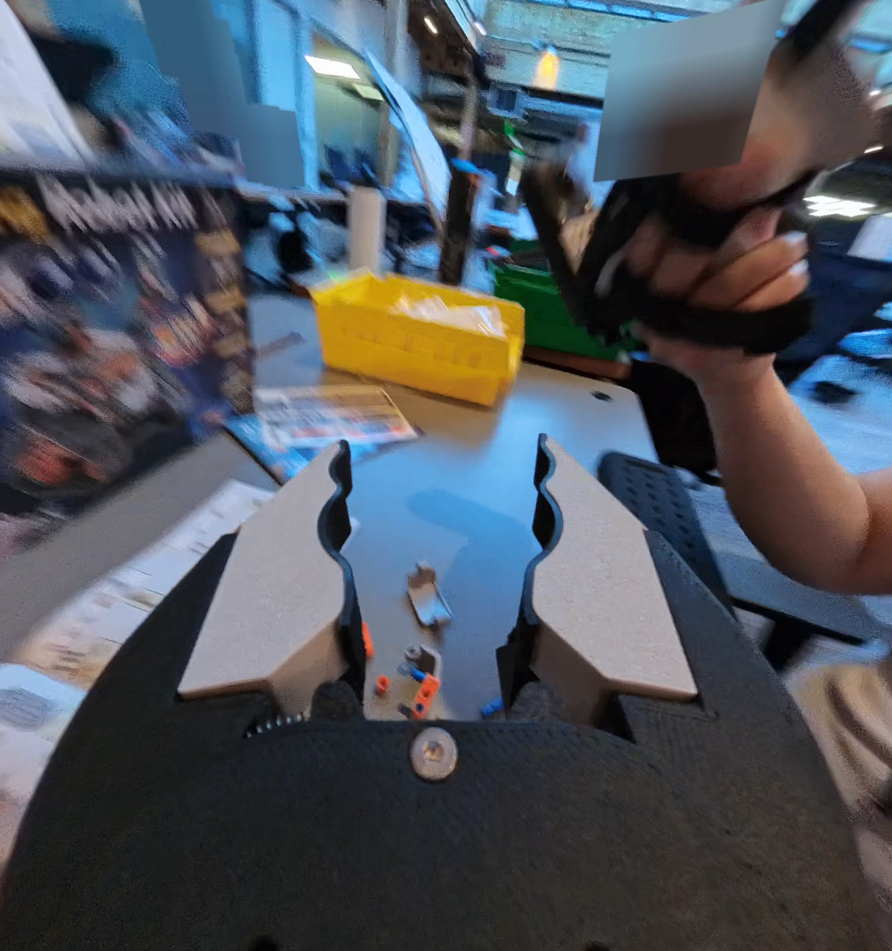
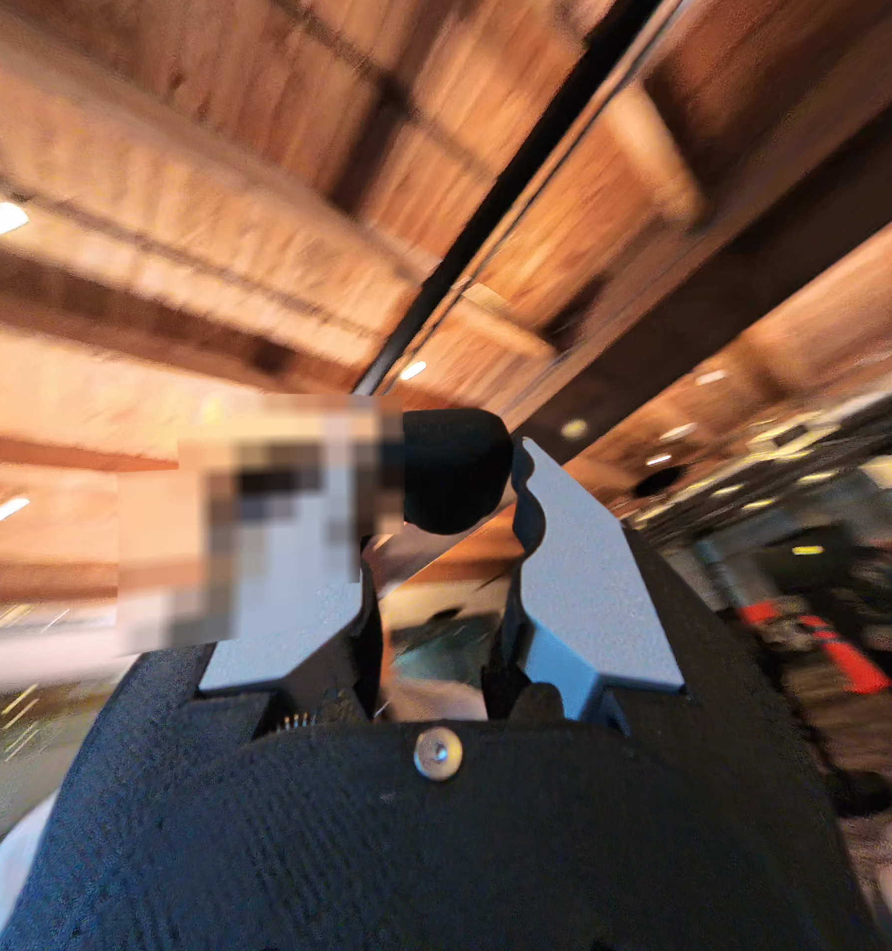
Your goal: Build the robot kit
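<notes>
My left gripper [image 1: 442,445] is open and empty, low over a grey table [image 1: 546,411]. Between its fingers lie small building pieces: a grey piece [image 1: 428,597], an orange brick [image 1: 425,694], a small orange bit [image 1: 382,684] and a blue bit [image 1: 490,709]. It touches none of them. The right gripper [image 1: 562,242] shows blurred at the upper right, raised in a person's hand [image 1: 716,267]. In the right wrist view my right gripper [image 2: 441,447] points up at a wooden ceiling with its jaws apart. A mosaic patch hides its left fingertip. A black rounded shape [image 2: 454,468] sits by the tips.
A yellow bin [image 1: 418,334] and a green bin [image 1: 536,303] stand at the table's far side. A large picture box [image 1: 99,334] stands on the left, with a printed booklet [image 1: 330,417] flat beside it and paper sheets [image 1: 140,581] nearer. A black chair [image 1: 660,504] is right of the table.
</notes>
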{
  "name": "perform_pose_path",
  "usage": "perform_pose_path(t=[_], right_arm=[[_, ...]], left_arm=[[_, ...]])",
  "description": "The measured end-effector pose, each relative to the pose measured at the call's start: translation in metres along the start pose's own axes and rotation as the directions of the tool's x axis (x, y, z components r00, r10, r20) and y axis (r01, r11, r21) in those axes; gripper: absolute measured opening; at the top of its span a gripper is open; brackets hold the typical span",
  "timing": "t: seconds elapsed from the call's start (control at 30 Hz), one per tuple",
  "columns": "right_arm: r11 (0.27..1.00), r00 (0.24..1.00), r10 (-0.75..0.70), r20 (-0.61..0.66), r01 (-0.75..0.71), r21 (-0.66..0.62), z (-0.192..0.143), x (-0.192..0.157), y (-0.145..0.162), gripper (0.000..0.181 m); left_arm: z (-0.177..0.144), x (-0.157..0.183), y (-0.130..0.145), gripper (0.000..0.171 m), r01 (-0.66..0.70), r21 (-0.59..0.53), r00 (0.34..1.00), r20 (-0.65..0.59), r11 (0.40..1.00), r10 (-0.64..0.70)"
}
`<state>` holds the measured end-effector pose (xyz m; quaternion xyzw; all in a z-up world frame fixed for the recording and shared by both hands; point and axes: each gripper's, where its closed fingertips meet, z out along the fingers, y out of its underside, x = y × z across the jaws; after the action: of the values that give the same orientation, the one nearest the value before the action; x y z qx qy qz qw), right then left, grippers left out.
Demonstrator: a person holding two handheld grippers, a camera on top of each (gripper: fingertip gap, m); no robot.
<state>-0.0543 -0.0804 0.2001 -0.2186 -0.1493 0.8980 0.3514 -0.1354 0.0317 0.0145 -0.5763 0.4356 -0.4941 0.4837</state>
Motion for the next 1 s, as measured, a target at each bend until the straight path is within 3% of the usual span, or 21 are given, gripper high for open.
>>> perform_pose_path(t=[0.07,0.17,0.27,0.37,0.53,0.63,0.8,1.0], right_arm=[[0.990,0.965,0.022,-0.261,0.016,0.141,-0.023,0.046,-0.034,0.052],[0.969,0.889,0.121,-0.441,-0.009,0.248,-0.052,0.096,-0.053,0.052],[0.953,0.865,0.195,-0.462,-0.056,0.297,-0.056,0.125,-0.052,0.052],[0.931,0.869,0.260,-0.421,-0.109,0.349,-0.054,0.142,-0.049,0.052],[0.921,0.859,0.314,-0.404,-0.172,0.349,-0.051,0.161,-0.032,0.052],[0.922,0.854,0.321,-0.409,-0.184,0.341,-0.050,0.165,-0.025,0.052],[0.916,0.858,0.341,-0.384,-0.212,0.339,-0.050,0.164,-0.022,0.051],[0.927,0.875,0.316,-0.368,-0.202,0.316,-0.046,0.161,-0.021,0.052]], left_arm=[[-0.022,0.002,-0.052,0.066,-0.232,0.067,0.946,0.246,0.970,0.209],[-0.037,0.020,-0.109,0.077,-0.548,-0.019,0.747,0.440,0.836,0.499],[-0.020,0.018,-0.122,0.087,-0.687,-0.240,0.550,0.444,0.685,0.707],[-0.003,0.007,-0.119,0.073,-0.742,-0.381,0.401,0.406,0.551,0.821],[0.015,0.000,-0.109,0.071,-0.742,-0.416,0.381,0.383,0.526,0.841],[0.017,0.002,-0.105,0.058,-0.738,-0.376,0.429,0.380,0.561,0.819],[0.017,0.003,-0.106,0.055,-0.699,-0.322,0.515,0.393,0.638,0.762],[0.016,0.006,-0.107,0.052,-0.701,-0.342,0.506,0.380,0.626,0.774]])
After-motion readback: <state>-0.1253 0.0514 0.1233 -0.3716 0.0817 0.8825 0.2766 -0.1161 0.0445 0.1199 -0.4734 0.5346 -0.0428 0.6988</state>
